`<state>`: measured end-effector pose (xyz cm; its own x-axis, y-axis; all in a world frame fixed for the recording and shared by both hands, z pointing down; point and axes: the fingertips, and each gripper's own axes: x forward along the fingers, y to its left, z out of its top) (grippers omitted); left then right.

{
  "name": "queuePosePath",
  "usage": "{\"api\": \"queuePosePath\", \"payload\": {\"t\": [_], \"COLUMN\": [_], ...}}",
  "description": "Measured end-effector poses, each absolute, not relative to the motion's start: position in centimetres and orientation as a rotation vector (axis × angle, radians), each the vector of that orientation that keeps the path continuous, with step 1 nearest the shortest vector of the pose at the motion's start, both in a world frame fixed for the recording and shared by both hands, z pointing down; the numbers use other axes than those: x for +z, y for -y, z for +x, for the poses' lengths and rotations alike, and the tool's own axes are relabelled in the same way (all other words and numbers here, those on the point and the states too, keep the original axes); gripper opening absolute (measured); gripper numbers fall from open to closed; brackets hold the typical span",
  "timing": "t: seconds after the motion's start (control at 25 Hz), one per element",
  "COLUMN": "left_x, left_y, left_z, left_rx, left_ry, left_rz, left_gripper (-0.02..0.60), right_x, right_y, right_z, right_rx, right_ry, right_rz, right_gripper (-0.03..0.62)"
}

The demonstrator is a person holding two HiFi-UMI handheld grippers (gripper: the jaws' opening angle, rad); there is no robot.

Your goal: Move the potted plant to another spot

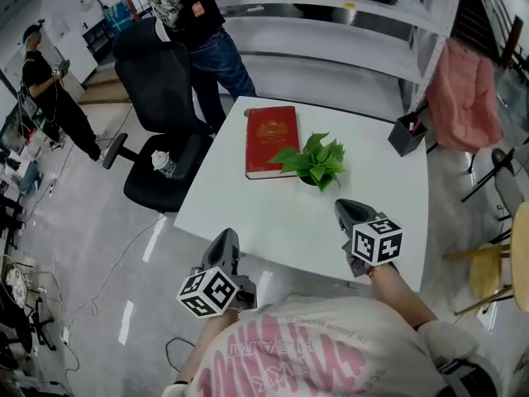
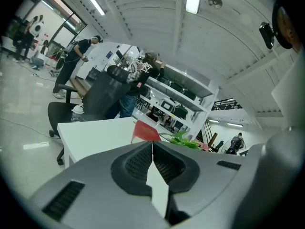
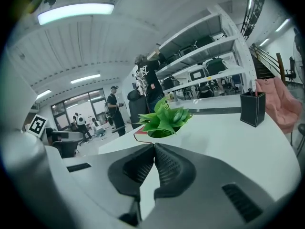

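So from where I'm standing the risk is mostly on the left side of the plant. The red book lies toward the far edge of the surface, and the potted plant sits just beside its right side, about mid-surface, with leaves hanging over the book's near right corner. There's hardly any room there, so a jaw coming in on that side could catch the book and drag it, or shove the pot over.

The leaves also hide most of the pot from above, so a grab could easily close on foliage instead of the pot, and then it'd slip or tip. And both tools are clenched tight with nothing in them, so if they aren't opened first they'll just bump it.

Pose-wise, the left tool hangs right at the near edge by the near left corner, pointing a bit downward toward the book. The right tool is over the surface just inside the near edge, tipped down and aimed pretty much at the plant. Pen holder at the far right corner is well clear.
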<state>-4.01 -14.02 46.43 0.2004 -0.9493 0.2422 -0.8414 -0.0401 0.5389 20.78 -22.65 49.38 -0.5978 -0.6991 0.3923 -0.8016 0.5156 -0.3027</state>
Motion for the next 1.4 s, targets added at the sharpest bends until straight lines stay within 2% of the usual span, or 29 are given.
{"api": "queuePosePath", "payload": {"t": [0.04, 0.12, 0.28, 0.44, 0.64, 0.84, 1.16, 1.4], "left_x": [46.6, 46.7, 46.6, 47.6, 48.9, 50.3, 51.5, 51.2], "left_y": [14.3, 14.7, 15.0, 15.1, 14.6, 14.3, 14.1, 14.2], "left_z": [-4.1, -4.2, -4.6, -5.1, -5.8, -6.7, -7.3, -8.3], "left_rx": [-0.24, -0.234, -0.222, -0.214, -0.189, -0.169, -0.125, -0.127], "left_ry": [1.668, 1.667, 1.693, 1.695, 1.719, 1.739, 1.742, 1.809], "left_rz": [1.894, 1.882, 1.857, 1.814, 1.775, 1.721, 1.673, 1.645], "left_gripper": [0.025, 0.025, 0.025, 0.025, 0.025, 0.025, 0.025, 0.025], "right_x": [49.7, 50.2, 51.1, 51.8, 52.7, 53.0, 53.4, 53.1], "right_y": [23.0, 23.6, 24.5, 25.8, 27.6, 29.8, 32.1, 34.0], "right_z": [20.6, 20.2, 20.0, 19.3, 19.2, 18.6, 16.6, 15.7], "right_rx": [0.692, 0.729, 0.77, 0.783, 0.719, 0.64, 0.566, 0.516], "right_ry": [2.544, 2.553, 2.552, 2.565, 2.573, 2.571, 2.631, 2.663], "right_rz": [1.261, 1.236, 1.208, 1.2, 1.214, 1.24, 1.174, 1.182], "right_gripper": [0.015, 0.078, 0.134, 0.354, 0.419, 0.536, 0.588, 0.591]}}
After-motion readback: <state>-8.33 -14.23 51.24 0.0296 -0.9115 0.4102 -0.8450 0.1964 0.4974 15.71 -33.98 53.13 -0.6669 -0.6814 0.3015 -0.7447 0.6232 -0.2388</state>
